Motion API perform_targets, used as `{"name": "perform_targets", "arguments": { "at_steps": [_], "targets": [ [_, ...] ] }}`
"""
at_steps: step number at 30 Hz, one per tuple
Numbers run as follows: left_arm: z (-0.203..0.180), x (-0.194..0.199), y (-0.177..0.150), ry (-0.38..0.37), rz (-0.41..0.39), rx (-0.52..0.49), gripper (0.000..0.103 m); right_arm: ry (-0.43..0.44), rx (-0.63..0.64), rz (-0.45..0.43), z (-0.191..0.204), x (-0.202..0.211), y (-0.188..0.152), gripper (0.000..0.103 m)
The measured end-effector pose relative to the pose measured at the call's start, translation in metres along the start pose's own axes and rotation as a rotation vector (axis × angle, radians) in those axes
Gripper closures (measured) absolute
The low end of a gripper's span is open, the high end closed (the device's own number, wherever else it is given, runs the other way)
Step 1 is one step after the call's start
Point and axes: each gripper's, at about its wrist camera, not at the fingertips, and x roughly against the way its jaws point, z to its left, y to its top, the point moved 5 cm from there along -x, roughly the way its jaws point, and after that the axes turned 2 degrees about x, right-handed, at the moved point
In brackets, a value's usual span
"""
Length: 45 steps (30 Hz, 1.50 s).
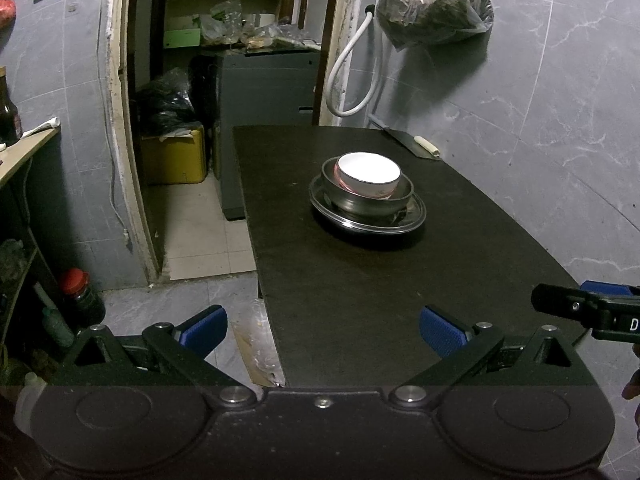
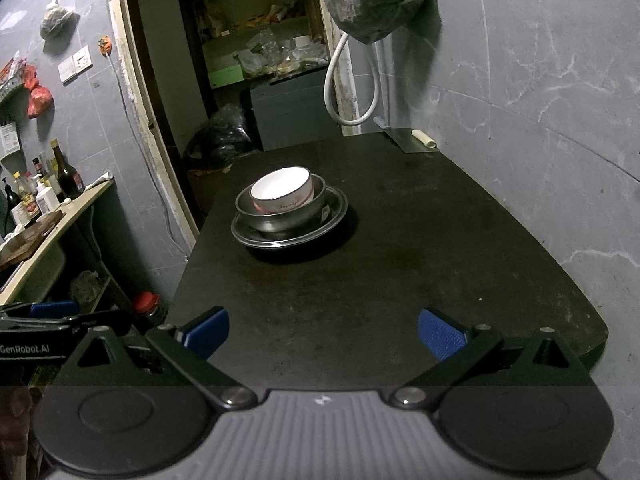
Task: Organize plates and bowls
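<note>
A white ceramic bowl sits nested in a steel bowl, which rests on a steel plate in the middle of a dark table. My left gripper hovers open over the table's near left edge, well short of the stack, nothing between its blue pads. My right gripper is also open and empty above the near end of the table. Each gripper appears at the edge of the other's view, the right gripper and the left gripper.
A cleaver lies at the table's far right corner against the tiled wall. A plastic bag and a white hose hang above it. Left of the table are a doorway with cluttered shelves, a counter with bottles and a red-capped jar.
</note>
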Motion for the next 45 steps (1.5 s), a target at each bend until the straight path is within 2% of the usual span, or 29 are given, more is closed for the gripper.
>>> {"name": "perform_targets", "arguments": {
  "at_steps": [45],
  "targets": [
    [-0.0021, 0.0003, 0.0002, 0.004, 0.001, -0.002, 0.001, -0.002, -0.009, -0.005, -0.0068, 0.0021, 0.0004, 0.000]
  ]
}}
